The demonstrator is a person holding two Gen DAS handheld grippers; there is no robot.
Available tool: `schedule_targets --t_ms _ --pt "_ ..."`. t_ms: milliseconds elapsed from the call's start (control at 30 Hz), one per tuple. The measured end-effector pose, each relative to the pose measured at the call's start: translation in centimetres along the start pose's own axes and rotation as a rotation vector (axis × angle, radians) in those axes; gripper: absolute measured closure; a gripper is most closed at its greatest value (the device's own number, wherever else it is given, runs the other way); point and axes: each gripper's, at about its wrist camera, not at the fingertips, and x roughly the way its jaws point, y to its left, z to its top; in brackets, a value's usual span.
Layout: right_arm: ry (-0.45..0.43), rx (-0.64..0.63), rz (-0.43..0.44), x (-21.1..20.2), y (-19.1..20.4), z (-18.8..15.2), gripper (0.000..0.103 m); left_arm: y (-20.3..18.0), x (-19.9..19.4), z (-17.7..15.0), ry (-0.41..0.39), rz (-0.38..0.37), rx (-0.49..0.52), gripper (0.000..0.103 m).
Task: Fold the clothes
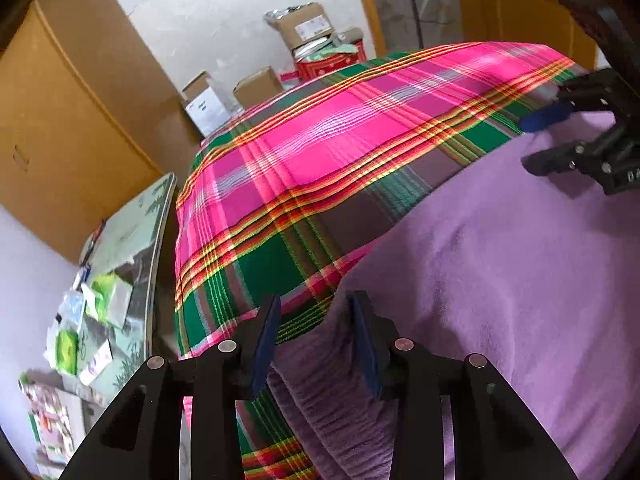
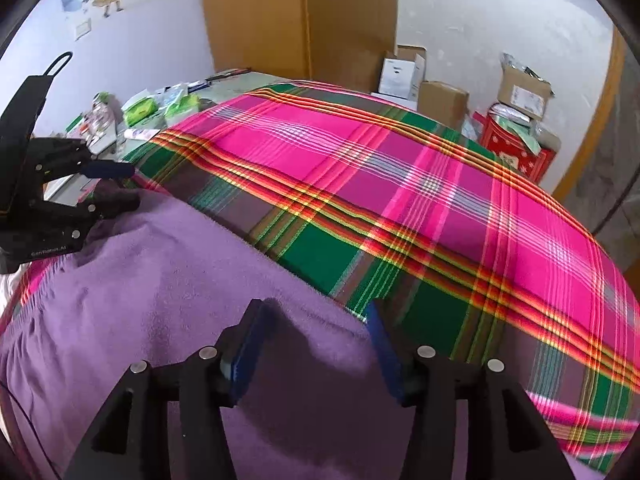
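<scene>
A purple fleece garment [image 1: 500, 280] lies spread on a bright pink, green and red plaid cloth [image 1: 320, 152]. My left gripper [image 1: 316, 320] stands open over the garment's ribbed edge [image 1: 320, 392], at its left far corner. The pads straddle the fabric without pressing it. My right gripper [image 2: 318, 332] is open over the garment's right far corner [image 2: 344, 316], where purple fleece [image 2: 160, 280] meets plaid [image 2: 400, 184]. Each gripper shows in the other's view, the right gripper [image 1: 536, 140] at the far right and the left gripper [image 2: 128, 186] at the far left.
A side table [image 1: 132, 248] with packets and papers stands left of the plaid surface. Cardboard boxes [image 2: 440, 100] and a red box [image 2: 516, 148] sit against the far wall. A tall wooden wardrobe [image 2: 300, 20] stands behind.
</scene>
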Motion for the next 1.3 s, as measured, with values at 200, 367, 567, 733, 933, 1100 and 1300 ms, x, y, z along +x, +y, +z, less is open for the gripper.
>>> schedule_targets --t_ms 200,367,567,733,933,1100,1300 --pt "-0.006 -0.008 -0.003 0.0 0.2 -0.1 0.050 -0.5 -0.1 0.0 -0.002 -0.037 0.029 0.089" --pt "0.001 -0.005 0.025 -0.3 0.4 -0.2 0.078 -2.3 -0.6 -0.4 -0.035 -0.013 0.125 0.099" --pt "-0.017 -0.034 -0.012 -1.5 1.7 -1.0 0.098 -1.6 -1.9 -0.9 -0.089 0.004 0.085 0.100" --pt "-0.080 -0.028 -0.043 -3.8 3.0 -1.7 0.099 -1.5 -2.8 -1.4 -0.121 0.023 0.070 0.100" --pt "-0.122 -0.031 -0.080 -5.9 4.6 -2.2 0.099 -1.4 -3.3 -1.8 -0.134 0.016 0.031 0.100" --pt "-0.149 -0.038 -0.105 -7.8 6.0 -2.8 0.099 -1.3 -4.6 -2.2 -0.160 0.011 0.013 0.100" --pt "-0.185 -0.080 -0.134 -10.9 8.9 -4.3 0.099 -1.5 -7.0 -2.9 -0.204 0.026 -0.002 0.100"
